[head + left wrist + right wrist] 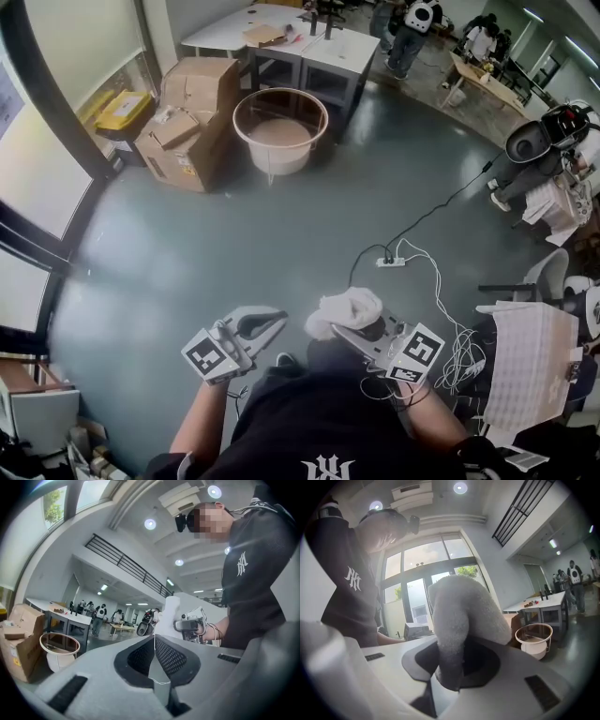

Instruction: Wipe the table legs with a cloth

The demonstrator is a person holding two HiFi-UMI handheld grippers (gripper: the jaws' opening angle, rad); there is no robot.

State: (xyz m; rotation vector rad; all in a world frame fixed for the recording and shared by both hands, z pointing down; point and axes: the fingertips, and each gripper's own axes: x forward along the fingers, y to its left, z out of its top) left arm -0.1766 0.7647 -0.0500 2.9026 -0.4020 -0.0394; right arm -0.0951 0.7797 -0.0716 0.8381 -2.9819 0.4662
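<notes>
My right gripper (349, 336) is clamped on the white cloth (461, 616), above the grey floor (234, 244). My left gripper (154, 639) has its jaws pressed together, seemingly with nothing between them.

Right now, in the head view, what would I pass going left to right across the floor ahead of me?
Yellow package → cardboard boxes → round white table → power strip.
</notes>
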